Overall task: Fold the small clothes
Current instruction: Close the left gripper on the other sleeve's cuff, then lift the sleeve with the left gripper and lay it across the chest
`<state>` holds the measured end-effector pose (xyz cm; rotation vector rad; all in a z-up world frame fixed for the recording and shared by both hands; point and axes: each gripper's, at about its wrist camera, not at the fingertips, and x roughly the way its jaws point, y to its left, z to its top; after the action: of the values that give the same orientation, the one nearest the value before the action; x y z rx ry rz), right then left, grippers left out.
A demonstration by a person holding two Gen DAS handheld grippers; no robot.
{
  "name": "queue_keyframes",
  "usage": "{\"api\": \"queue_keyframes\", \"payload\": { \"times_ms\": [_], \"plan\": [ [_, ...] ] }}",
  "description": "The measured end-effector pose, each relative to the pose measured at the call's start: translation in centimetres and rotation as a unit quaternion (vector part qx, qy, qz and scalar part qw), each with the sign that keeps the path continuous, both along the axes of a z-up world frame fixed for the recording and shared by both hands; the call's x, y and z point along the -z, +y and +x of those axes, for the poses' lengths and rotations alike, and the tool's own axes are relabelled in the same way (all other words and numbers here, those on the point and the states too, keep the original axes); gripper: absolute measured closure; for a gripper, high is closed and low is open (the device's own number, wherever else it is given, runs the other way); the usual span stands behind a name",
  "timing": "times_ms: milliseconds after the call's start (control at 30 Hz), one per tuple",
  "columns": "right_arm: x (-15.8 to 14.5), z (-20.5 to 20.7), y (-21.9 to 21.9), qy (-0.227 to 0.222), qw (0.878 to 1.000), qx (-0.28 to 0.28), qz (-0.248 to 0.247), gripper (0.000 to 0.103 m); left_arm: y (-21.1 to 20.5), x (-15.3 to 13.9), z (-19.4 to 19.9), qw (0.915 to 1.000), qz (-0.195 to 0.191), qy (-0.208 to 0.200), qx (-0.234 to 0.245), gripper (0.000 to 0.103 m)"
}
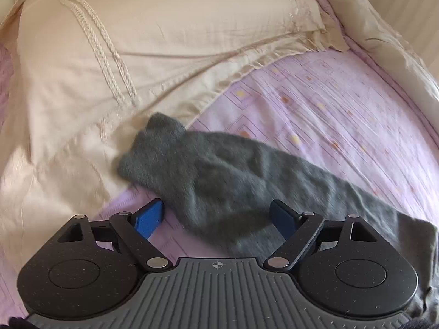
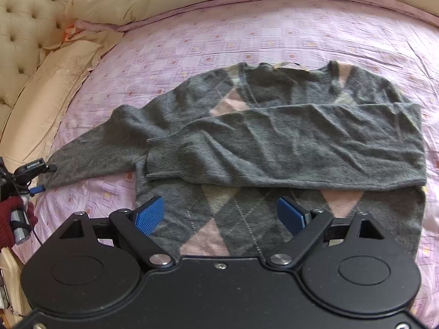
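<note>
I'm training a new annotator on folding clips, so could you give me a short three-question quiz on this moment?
1. True or false: one sleeve of the grey argyle sweater is already folded across its chest.
2. Which sleeve lies stretched outward on the lilac bedsheet? A) the folded sleeve B) the unfolded sleeve C) neither
3. Fill in: the left gripper and the right gripper both have their jaws ____.

Key: 1 true. 2 B; in the left wrist view its cuff reaches the cream pillow. 3 open, with nothing clamped between the blue pads.
</note>
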<state>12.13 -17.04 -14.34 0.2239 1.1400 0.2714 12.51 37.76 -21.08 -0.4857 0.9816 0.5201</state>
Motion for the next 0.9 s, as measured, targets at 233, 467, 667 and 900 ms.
{"api": "queue_keyframes", "payload": {
  "times_ms": [233,467,667,900],
  "plan": [
    [0.1,0.7,1.6,0.008,1.000,-0.016,-0.004,0.012,2.1,-0.1,1.0,0.9995,-0.019,-0.017,0.018,0.032],
    [0.6,0.6,1.6,0.013,1.000,-0.027,-0.004,0.012,1.0,-2.7,0.1,0.9985,-0.019,-0.051,0.010,0.088],
    [1.0,-0.3,0.4,0.013,1.000,-0.022,0.008,0.012,-3.4,-9.0,-0.5,0.9928,-0.011,-0.108,0.051,0.088],
    [1.4,-1.9,-1.7,0.006,0.999,-0.021,0.032,0.012,-11.8,-17.7,-0.6,0.9725,0.016,-0.181,0.146,0.088]
  ]
}}
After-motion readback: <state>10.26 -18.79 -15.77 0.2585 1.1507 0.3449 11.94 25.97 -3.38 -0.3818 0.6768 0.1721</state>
